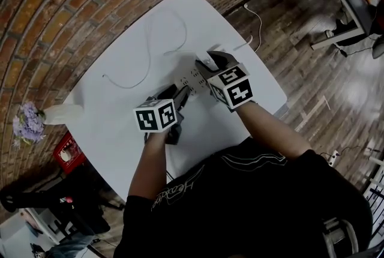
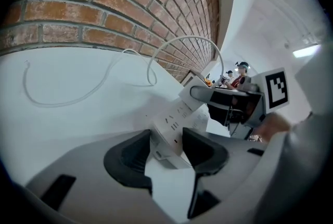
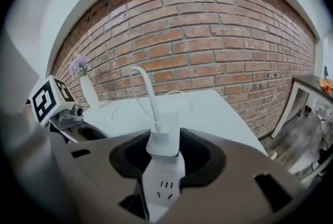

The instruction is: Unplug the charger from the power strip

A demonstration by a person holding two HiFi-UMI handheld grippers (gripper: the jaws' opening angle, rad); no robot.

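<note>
The brick wall (image 1: 72, 5) runs behind the power strip (image 1: 191, 78), on the far side of the white table (image 1: 114, 125) on which the strip lies. The strip is near the middle of the table and runs away from the person, and its sockets face up. The wooden floor (image 1: 312, 107) is to the right of the strip, past the table edge.

The left gripper (image 2: 167, 150) is at the near end of the strip. Its two dark pads press on the two long sides of the strip, so the fingers are closed on it and only the strip's width keeps them apart. The right gripper (image 3: 164, 151) is at the far end of the strip. Its jaws stand a moderate way apart, with the white charger (image 3: 164, 139) between them, and the pads touch both of its sides.

The charger sits upright on the last socket at the far end of the strip. Its base is against the strip's face, so it looks plugged in. A thin white cable (image 3: 151, 99) rises from the top of the charger, bends over, and then lies in loose loops on the table beyond the strip and to its left. A white vase (image 3: 88, 91) with purple flowers stands far to the left of the strip, close to the wall.
</note>
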